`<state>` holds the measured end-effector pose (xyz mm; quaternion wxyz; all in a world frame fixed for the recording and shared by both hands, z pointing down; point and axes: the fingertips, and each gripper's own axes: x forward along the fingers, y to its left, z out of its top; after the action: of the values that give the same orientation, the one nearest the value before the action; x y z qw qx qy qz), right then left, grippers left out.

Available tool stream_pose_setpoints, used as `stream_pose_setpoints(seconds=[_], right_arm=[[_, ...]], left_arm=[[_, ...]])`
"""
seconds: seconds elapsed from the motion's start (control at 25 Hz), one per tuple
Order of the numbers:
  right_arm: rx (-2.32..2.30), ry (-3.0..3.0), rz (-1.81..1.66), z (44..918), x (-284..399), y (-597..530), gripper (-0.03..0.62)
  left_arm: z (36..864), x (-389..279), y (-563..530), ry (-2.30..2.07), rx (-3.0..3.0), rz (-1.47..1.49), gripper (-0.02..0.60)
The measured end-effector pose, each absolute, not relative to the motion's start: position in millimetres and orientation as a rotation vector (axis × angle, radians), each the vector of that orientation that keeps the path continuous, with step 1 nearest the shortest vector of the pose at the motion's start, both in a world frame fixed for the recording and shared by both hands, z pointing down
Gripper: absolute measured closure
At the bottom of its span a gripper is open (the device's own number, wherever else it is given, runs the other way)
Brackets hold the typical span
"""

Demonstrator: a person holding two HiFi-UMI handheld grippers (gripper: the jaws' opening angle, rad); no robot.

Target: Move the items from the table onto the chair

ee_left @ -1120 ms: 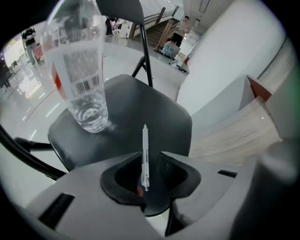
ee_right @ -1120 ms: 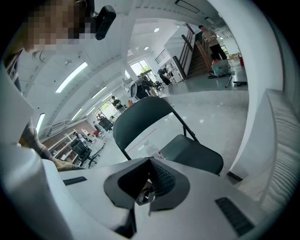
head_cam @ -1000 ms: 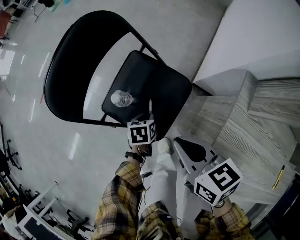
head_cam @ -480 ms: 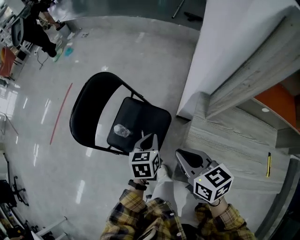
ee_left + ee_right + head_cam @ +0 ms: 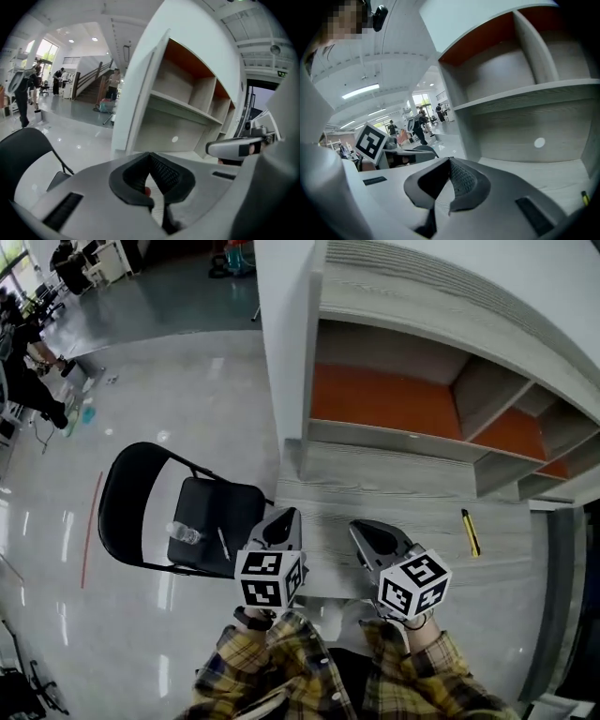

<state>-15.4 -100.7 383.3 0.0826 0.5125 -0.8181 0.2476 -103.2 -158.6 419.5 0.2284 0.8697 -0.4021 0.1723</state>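
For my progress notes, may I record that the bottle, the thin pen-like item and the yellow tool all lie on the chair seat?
Not quite: the yellow tool lies on the table, not on the chair. The bottle and the thin pen-like item do lie on the chair seat, as the head view shows.

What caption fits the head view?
Bottle and pen on chair; left gripper and right gripper shut above table with yellow tool on it.

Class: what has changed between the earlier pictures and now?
The left tongs swung from the chair over the table and shut empty; a pen now lies beside the bottle on the chair. The right tongs stayed shut; the yellow tool stayed on the table.
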Motion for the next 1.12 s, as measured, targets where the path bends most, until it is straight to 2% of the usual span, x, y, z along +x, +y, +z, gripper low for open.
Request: stream_pose_setpoints(seconds=[0.36,0.64,0.84,1.12], right_arm=[[1.749,-2.257,0.672,380,176,-36,0.577],[1.823,-2.088,0.773,432,306,5,0.576],[1.824,-2.035,0.819,459,351,25,0.576],[1.834,-2.086,0.836,456,358,23,0.576]], left_arm=[[388,85,-88,-0.873,2.529,0.5,0.577],[391,175,-54,-0.863,2.525,0.532,0.577],[403,204,-38,-0.881,2.5,0.559,0.577],[413,215,-31,-0.899,2.473,0.581,0.578]])
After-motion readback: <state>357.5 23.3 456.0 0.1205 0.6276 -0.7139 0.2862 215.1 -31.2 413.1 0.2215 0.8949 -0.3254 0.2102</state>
